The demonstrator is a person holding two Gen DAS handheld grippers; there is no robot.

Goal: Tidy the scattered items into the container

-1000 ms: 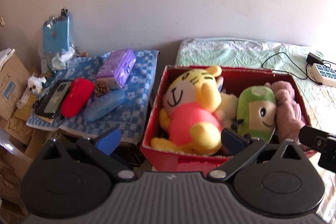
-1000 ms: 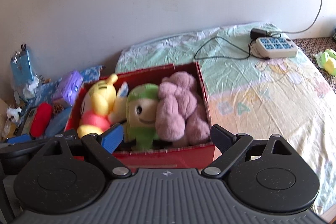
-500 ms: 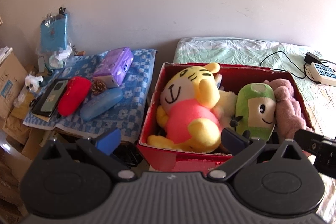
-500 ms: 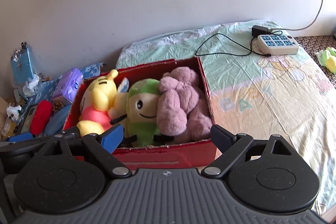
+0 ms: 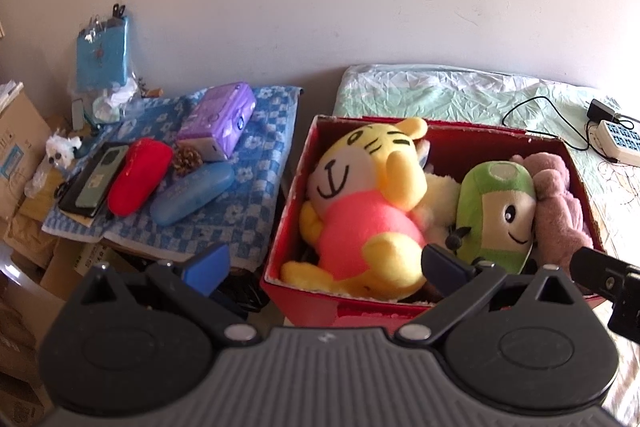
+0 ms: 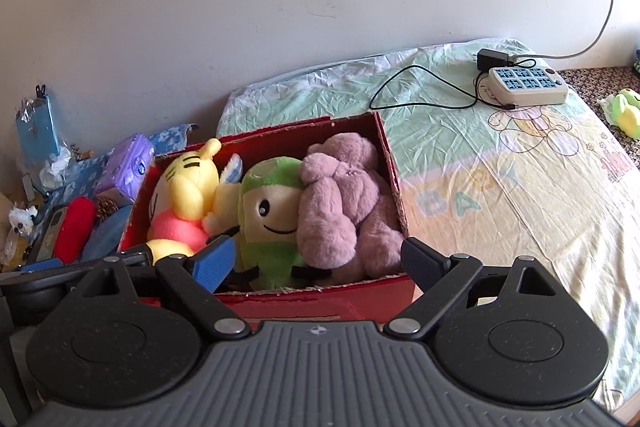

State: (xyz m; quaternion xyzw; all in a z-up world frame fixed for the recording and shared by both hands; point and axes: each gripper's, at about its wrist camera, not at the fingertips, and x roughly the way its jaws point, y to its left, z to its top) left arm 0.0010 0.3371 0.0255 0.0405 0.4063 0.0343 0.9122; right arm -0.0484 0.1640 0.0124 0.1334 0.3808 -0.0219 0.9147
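At nine o'clock in the left wrist view a blue checked cloth (image 5: pixel 256 195) covers a low desk piled with small things: a dark phone (image 5: pixel 94 183), a red pouch (image 5: pixel 138 175), a pine cone (image 5: pixel 187 159), a blue case (image 5: pixel 192 193) and a purple tissue pack (image 5: pixel 218 121), all lying close together and none of them boxed. Whether they count as scattered items is a judgement; they look more like the desk's own clutter. At the centre sits the red box (image 5: pixel 294 301), resting on the bed's near edge, and it is packed: a yellow tiger plush (image 5: pixel 360 203) fills its nine o'clock end, a green plush (image 5: pixel 496 215) lies beside it, and a mauve plush (image 6: pixel 340 211) is pressed against the three o'clock wall. The left gripper (image 5: pixel 320 263) hangs just short of the box's near wall with its jaws spread and nothing between them; the right gripper (image 6: pixel 316 263) does the same over the green and mauve toys, jaws released and empty. Toward two o'clock the bed sheet (image 6: pixel 500 195) is mostly bare, carrying only a white power strip (image 6: pixel 528 85) and its black cable (image 6: pixel 424 87). At the far three o'clock edge a small yellow-green toy (image 6: pixel 626 109) lies beyond the sheet, seemingly the one plush left to gather, so the tidying looks nearly done.
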